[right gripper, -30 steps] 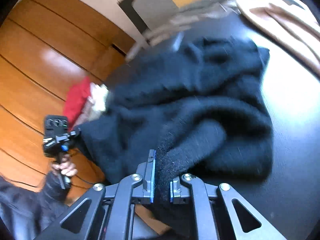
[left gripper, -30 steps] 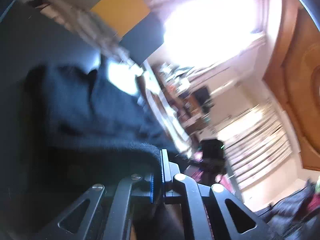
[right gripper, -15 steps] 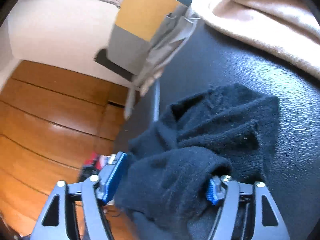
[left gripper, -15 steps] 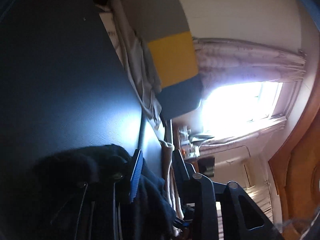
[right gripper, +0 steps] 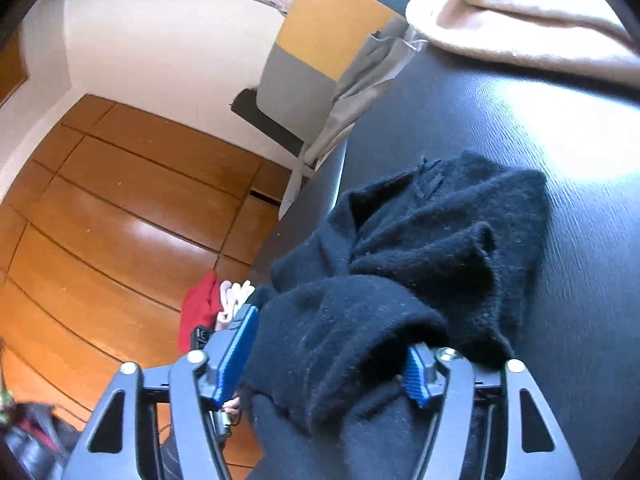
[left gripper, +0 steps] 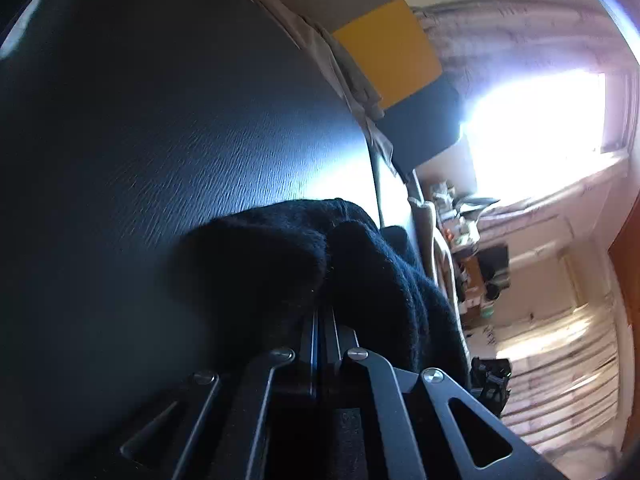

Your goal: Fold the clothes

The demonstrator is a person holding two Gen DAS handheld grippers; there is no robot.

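1. One black knit garment (right gripper: 432, 248) – fuzzy, thick, bunched in heavy folds – lies at the edge of the dark tabletop (right gripper: 520, 128), its long axis running from that edge toward the tabletop's middle.
2. The left tool (left gripper: 325, 316) has its jaws together; black knit mounds right over their tips, and whether any is pinched between them cannot be told.
3. The right tool (right gripper: 332, 344) has just been narrowing, its blue pads (right gripper: 236, 356) apart with a rolled fold of the garment between them – not squeezed.
4. One beige cloth (right gripper: 532, 12) lies on the tabletop's far side, well apart from the garment.
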